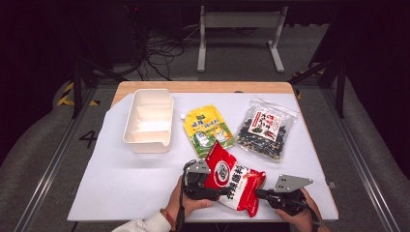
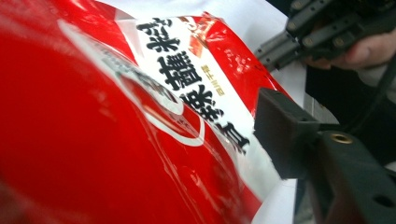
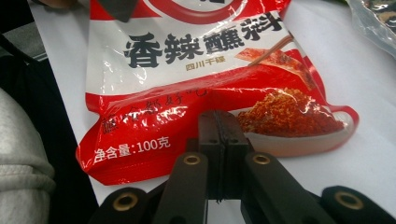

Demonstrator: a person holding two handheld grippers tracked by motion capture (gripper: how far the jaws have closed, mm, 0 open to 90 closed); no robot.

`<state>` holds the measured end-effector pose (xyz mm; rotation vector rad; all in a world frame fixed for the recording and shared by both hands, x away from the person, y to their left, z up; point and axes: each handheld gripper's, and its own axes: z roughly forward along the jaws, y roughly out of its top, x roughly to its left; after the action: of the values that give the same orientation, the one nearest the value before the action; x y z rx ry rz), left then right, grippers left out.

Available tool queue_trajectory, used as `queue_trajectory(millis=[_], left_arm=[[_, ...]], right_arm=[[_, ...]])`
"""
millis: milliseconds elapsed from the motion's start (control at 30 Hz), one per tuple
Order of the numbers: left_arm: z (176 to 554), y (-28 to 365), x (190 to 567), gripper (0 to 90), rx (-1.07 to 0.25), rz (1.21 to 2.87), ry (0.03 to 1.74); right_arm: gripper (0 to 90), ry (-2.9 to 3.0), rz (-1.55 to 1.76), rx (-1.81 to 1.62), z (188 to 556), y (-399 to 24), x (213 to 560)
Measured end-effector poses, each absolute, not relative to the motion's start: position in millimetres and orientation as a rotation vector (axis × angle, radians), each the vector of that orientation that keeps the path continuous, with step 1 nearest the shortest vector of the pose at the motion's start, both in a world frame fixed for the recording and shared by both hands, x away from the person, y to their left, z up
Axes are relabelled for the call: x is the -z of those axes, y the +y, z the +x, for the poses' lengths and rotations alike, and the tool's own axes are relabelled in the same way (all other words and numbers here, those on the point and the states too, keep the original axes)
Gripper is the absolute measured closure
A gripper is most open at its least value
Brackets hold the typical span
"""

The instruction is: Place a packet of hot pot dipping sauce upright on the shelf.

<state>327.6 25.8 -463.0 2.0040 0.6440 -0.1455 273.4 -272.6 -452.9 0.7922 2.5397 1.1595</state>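
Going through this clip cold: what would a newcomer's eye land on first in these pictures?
The glossy red seasoning packet at the table's near edge, between the left gripper and the right gripper, whose jaws are shut at the packet's edge. Behind it lie a yellow pouch and a clear bag of dark dried food, with a white divided container at the left on the white table cover.

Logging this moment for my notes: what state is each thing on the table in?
Red packet: sealed, lying between both tools.
Right tool: shut, jaws pressed together at the packet's edge.
Left tool: part open around the packet's other end.
Yellow pouch: sealed, flat.
Clear bag: sealed, flat.
White tray: upright, empty.
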Motion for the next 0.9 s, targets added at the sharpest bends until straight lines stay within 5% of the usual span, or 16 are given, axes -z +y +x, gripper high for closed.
queue_trajectory(millis=[100,267,900], left_arm=[[331,28,464,73.0,0.127,1.984,0.656],[337,29,461,89.3,0.075,1.978,0.621],[330,70,392,89.9,-0.158,1.871,0.389]], right_arm=[[89.7,2.539,0.795,-1.163,274,-271,453],[85.8,2.538,0.777,-1.151,273,-268,454],[67.3,2.288,0.912,-1.260,274,-314,439]])
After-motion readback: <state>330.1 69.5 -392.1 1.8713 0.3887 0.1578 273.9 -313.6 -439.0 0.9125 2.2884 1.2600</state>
